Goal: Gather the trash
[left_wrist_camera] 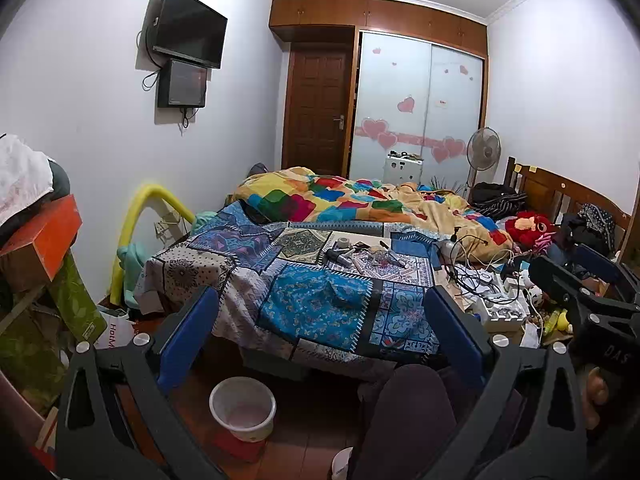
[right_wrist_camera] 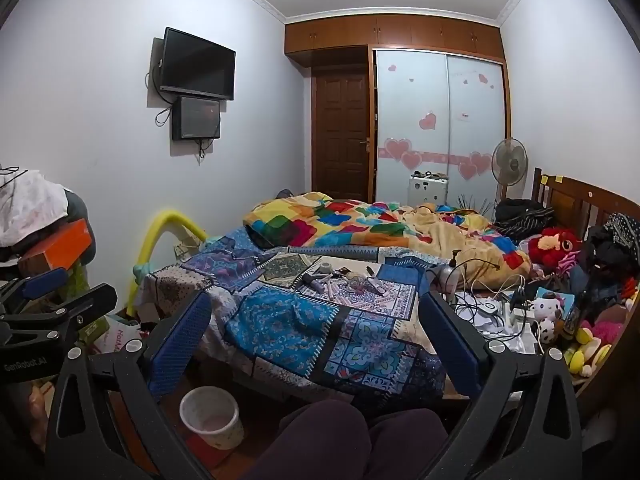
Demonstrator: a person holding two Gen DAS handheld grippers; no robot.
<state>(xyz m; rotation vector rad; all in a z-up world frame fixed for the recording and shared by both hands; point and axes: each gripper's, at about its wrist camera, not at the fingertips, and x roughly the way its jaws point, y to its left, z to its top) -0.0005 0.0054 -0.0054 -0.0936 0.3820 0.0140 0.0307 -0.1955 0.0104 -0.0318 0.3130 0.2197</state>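
White bin on floor at bed's foot. Left hand-held gripper and right hand-held gripper both spread wide, empty. Small litter mid-bed, beyond bin; probably best to reach forward, pinch one piece, then carry it back down.

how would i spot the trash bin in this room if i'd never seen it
Start at the bed with the blue patchwork cover. Look at the floor just below its near edge, left of the person's knee. The bin is a small round white plastic bucket, open-topped, the only container there.
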